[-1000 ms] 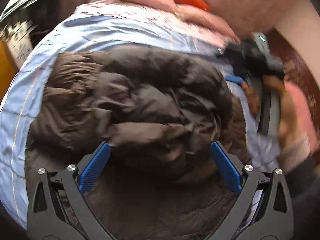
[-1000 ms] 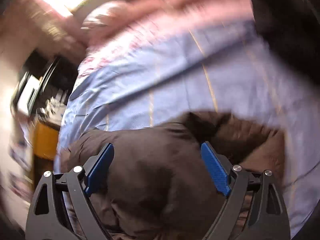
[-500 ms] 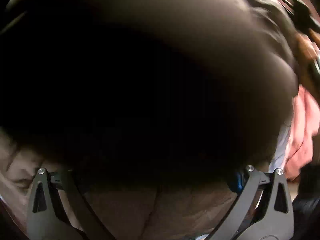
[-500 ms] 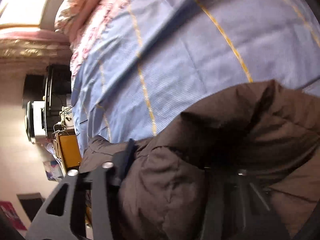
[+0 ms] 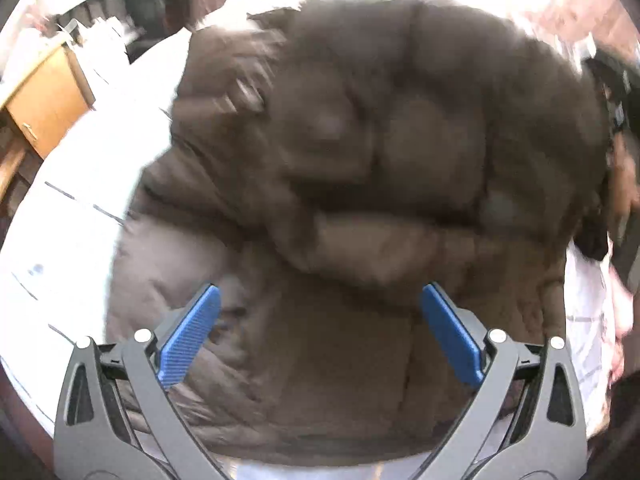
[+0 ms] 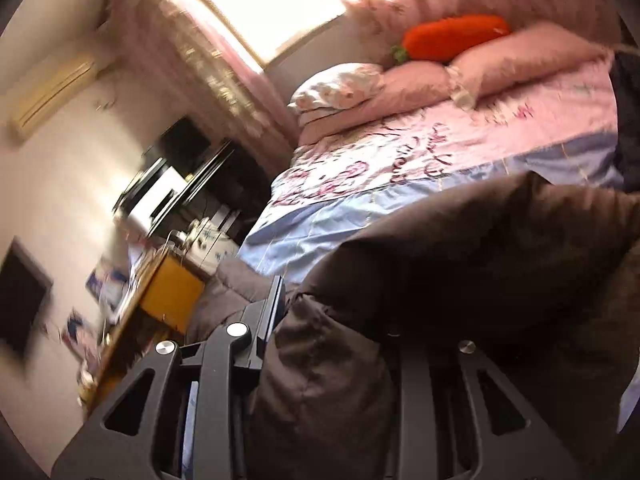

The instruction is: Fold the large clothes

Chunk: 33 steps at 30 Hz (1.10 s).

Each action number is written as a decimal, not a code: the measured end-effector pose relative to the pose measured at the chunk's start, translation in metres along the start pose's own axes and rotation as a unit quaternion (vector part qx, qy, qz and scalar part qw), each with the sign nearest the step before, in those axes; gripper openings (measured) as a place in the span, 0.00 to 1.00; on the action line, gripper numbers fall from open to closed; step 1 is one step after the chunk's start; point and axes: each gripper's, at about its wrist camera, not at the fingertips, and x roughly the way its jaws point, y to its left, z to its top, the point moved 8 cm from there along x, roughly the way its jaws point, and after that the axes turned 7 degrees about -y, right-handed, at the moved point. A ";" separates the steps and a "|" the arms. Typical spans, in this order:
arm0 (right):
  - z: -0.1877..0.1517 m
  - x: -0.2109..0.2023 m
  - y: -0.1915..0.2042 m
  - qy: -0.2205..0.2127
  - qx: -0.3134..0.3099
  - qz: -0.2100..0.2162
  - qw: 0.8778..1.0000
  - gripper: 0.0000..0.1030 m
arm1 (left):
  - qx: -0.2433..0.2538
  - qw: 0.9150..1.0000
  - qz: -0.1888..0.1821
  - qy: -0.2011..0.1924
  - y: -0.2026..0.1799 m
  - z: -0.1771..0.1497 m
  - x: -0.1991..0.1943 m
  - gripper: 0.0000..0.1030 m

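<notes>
A big brown puffer jacket (image 5: 380,168) lies bunched on the bed, folded over itself. My left gripper (image 5: 320,332) is open just above the jacket's near part, with nothing between its blue pads (image 5: 188,336). My right gripper (image 6: 336,320) is shut on a thick fold of the brown jacket (image 6: 460,248) and holds it lifted over the bed. The right fingertip is hidden under the cloth.
The bed has a light blue sheet (image 6: 320,220) and a pink cover (image 6: 500,128), with pink pillows and an orange carrot cushion (image 6: 456,38) at the head. A yellow wooden cabinet (image 6: 168,292) and dark shelves stand to the left. The other gripper and hand (image 5: 616,140) show at the far right.
The right gripper closed on the jacket's fold and lifted it. The left gripper pulled back out from under the jacket and stands open above it.
</notes>
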 end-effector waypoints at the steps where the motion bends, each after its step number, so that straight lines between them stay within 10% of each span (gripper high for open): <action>1: -0.004 -0.006 0.008 0.002 -0.016 0.009 1.000 0.30 | -0.006 1.000 0.003 -0.012 0.009 0.005 -0.007 0.98; 6: -0.047 -0.054 0.057 0.050 -0.125 0.046 0.990 0.30 | -0.082 0.993 -0.006 -0.085 0.050 0.049 -0.050 0.98; 15: -0.173 -0.127 0.104 0.206 -0.265 0.064 0.940 0.30 | -0.172 0.956 -0.013 -0.238 0.110 0.105 -0.139 0.98; 20: -0.286 -0.158 0.083 0.334 -0.286 0.035 0.898 0.30 | -0.056 0.980 -0.072 -0.178 0.050 0.087 -0.135 0.98; 23: -0.314 -0.166 0.060 0.354 -0.234 0.011 0.905 0.44 | 0.030 0.993 -0.084 -0.082 0.012 0.049 -0.102 0.98; 25: -0.320 -0.167 0.043 0.371 -0.208 -0.036 0.905 0.78 | 0.050 0.995 -0.082 -0.016 -0.002 0.015 -0.076 0.98; 33: -0.267 -0.242 0.018 0.294 -0.149 -0.199 0.923 0.83 | 0.145 0.989 -0.011 0.035 0.008 -0.045 -0.043 0.98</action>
